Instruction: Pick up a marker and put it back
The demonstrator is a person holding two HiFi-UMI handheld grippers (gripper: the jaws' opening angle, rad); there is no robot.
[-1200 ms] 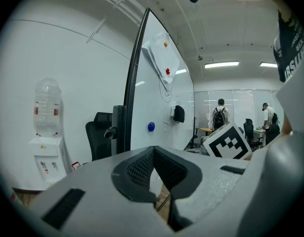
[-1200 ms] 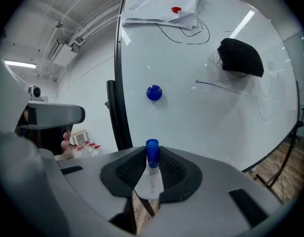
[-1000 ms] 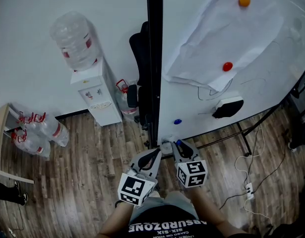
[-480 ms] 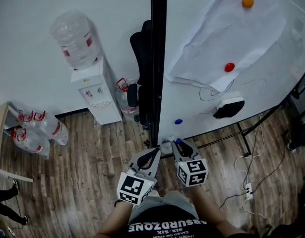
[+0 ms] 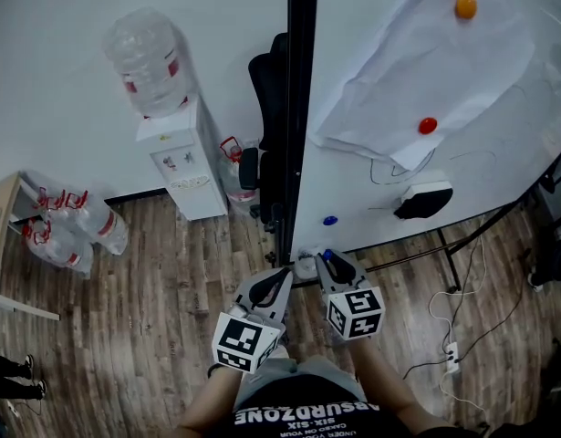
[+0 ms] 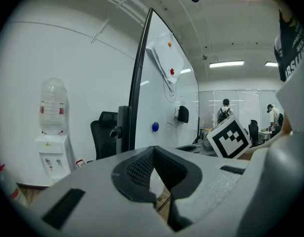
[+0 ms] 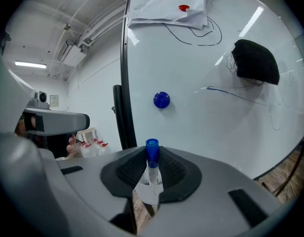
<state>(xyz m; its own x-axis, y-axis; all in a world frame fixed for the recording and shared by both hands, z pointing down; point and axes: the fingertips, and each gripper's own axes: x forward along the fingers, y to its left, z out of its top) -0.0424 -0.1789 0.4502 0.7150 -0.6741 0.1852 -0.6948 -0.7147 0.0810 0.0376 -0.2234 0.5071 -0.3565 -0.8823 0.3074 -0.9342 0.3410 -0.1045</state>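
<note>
A: Right tool (image 5: 327,261), state?
B: Jaws clamped on 1 marker (image 7: 152,152). Its blue cap points toward the whiteboard (image 7: 231,122), with the white barrel between the pads.
A: Left tool (image 6: 154,151)?
B: Jaws closed, nothing between them. It is held just beside the right tool.
A: Beyond them?
B: 1 blue magnet (image 7: 161,100) sits low on the whiteboard, and a black eraser (image 7: 255,62) is higher up. The paper (image 5: 399,71) is farthest.

I'm looking down on a brown wood-plank floor (image 5: 161,281). At its left lie clear plastic water bottles with red handles (image 5: 75,235). Farther in stands a white water dispenser (image 5: 184,158), with a black office chair (image 5: 266,153) just right of it. At right stand the whiteboard's black legs (image 5: 451,258), with a white power strip (image 5: 451,354) nearer.
</note>
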